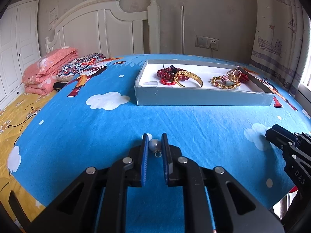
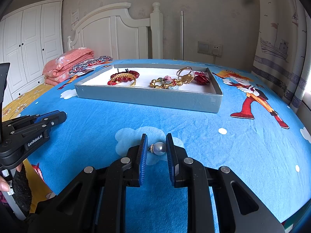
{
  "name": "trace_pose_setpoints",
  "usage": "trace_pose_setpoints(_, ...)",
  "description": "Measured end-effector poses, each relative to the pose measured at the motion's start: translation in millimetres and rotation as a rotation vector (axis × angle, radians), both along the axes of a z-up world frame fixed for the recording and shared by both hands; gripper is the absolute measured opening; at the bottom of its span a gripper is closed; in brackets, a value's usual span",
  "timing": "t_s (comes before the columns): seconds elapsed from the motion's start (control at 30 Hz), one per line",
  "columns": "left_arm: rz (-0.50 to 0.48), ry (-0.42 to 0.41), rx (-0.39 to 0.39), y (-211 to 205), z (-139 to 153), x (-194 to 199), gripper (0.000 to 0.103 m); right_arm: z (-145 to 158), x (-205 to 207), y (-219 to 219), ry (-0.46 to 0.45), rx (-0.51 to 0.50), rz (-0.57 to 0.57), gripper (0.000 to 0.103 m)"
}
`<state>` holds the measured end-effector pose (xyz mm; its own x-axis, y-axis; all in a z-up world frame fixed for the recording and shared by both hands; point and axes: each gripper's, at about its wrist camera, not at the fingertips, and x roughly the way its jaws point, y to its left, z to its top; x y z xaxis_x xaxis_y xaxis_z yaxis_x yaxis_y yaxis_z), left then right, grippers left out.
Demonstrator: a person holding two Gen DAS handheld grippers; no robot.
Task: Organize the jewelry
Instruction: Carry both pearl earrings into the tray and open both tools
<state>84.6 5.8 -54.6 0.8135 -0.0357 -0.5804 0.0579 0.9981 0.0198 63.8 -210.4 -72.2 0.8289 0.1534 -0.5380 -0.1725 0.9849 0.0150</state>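
Blue cotton bedsheet (image 1: 194, 120) printed with white clouds serves as the work surface; a shallow grey tray (image 1: 204, 98) lined in white lies on it in the upper middle of both views.

Left wrist view: the left claw (image 1: 154, 136), at lower centre, is closed on a pearl pendant (image 1: 155, 144). Its blue ribbed pads press the pearl from either side, and the small metal loop hangs free below. The narrow pinch suits a small, round, slippery thing that would roll out of a looser hold.

Right wrist view: the right claw (image 2: 156, 136), at lower centre, likewise grips a second pearl (image 2: 159, 148) across its width. A sparkling collar on this pearl meets the left-hand pad. Whether either pearl is clear of the sheet cannot be told.

Both pearls sit low in the frame, well apart from the tray. Inside the tray, a red bead bracelet (image 1: 167, 72) and a gold bangle (image 1: 189, 78) lie together toward the left, and a gold link bracelet (image 1: 225, 82) lies with other pieces toward the right. The grouping suggests sorting by kind. The white floor between the groups and along the near wall is bare, and is the likely place for the two pearls.

Each claw points forward and downward toward the tray, so the carry judged to come next is short.
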Motion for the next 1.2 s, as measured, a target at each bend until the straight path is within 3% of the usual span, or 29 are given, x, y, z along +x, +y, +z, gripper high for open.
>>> trace_pose_setpoints(0.3, -0.058, -0.066, 0.043, -16.2, 8.6, -24.1, 0.013, 6.7, -7.4, 5.8, -0.019, 0.000, 0.007, 0.019)
trace_pose_setpoints(1.2, -0.078, -0.068, 0.040, -25.8, 1.9, -31.3, 0.013, 4.9, -10.4, 14.6, -0.021, -0.017, 0.028, 0.019)
